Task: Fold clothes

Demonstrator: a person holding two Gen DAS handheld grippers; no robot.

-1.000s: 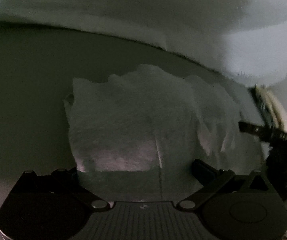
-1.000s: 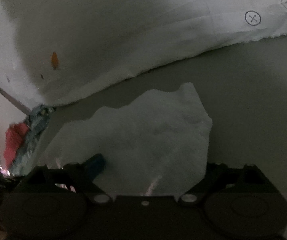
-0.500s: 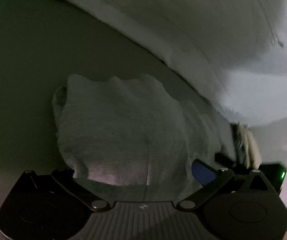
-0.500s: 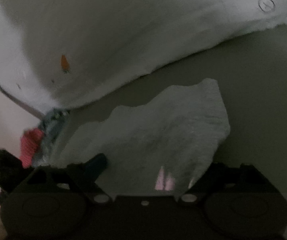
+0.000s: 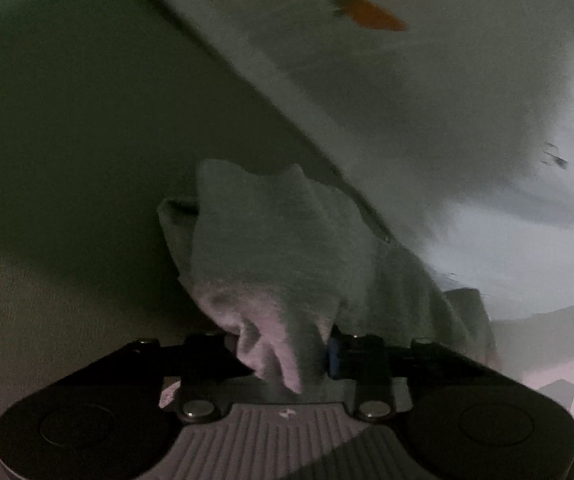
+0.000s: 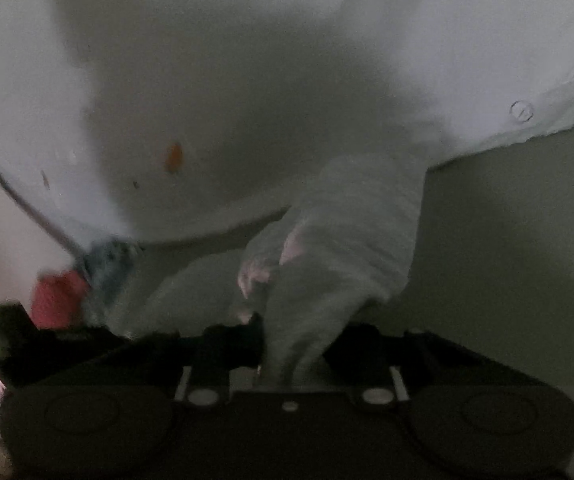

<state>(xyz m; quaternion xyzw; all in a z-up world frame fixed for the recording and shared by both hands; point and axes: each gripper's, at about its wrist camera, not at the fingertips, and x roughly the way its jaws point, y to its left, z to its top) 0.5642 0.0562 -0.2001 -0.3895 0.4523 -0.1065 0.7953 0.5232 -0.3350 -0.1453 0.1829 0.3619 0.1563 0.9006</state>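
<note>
My left gripper (image 5: 287, 354) is pinched tight on the pale cloth (image 5: 279, 240). My right gripper (image 6: 293, 354) is pinched on the same cloth too. The cloth hangs bunched between them, just below the big white sheet (image 5: 427, 92). It looks soft, light and floppy, so I think holding its edges works best.

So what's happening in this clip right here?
A person is folding laundry with two handheld grippers. The left gripper and the right gripper are each shut on a bunched part of a pale cloth, which looks lifted off the grey-green surface. A large white sheet lies beyond.
</note>
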